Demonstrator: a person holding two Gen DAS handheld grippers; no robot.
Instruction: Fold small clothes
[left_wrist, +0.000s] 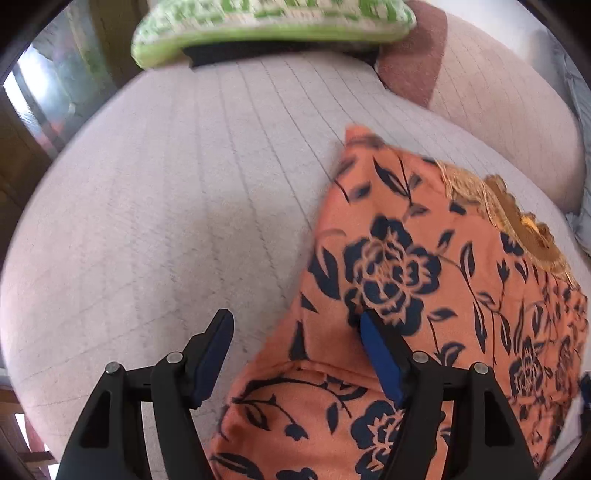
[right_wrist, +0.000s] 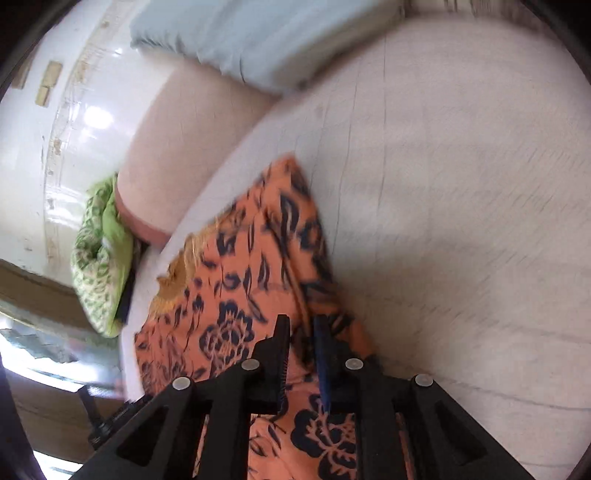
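Observation:
An orange garment (left_wrist: 424, 266) with a dark blue flower print and gold lace trim (left_wrist: 517, 218) lies on a pale quilted bed (left_wrist: 184, 206). My left gripper (left_wrist: 295, 325) is open above the garment's left edge; its right finger (left_wrist: 380, 354) rests over the cloth and its left finger (left_wrist: 214, 350) is over bare bed. In the right wrist view the same garment (right_wrist: 251, 280) lies ahead. My right gripper (right_wrist: 301, 332) has its jaws nearly closed, pinching a ridge of the orange cloth between them.
A green and white patterned cushion (left_wrist: 273, 22) lies at the far end of the bed, with a brownish pillow (left_wrist: 413, 62) beside it. A light blue folded cloth (right_wrist: 251, 44) sits on the bed. A white wall (right_wrist: 55, 147) borders the bed.

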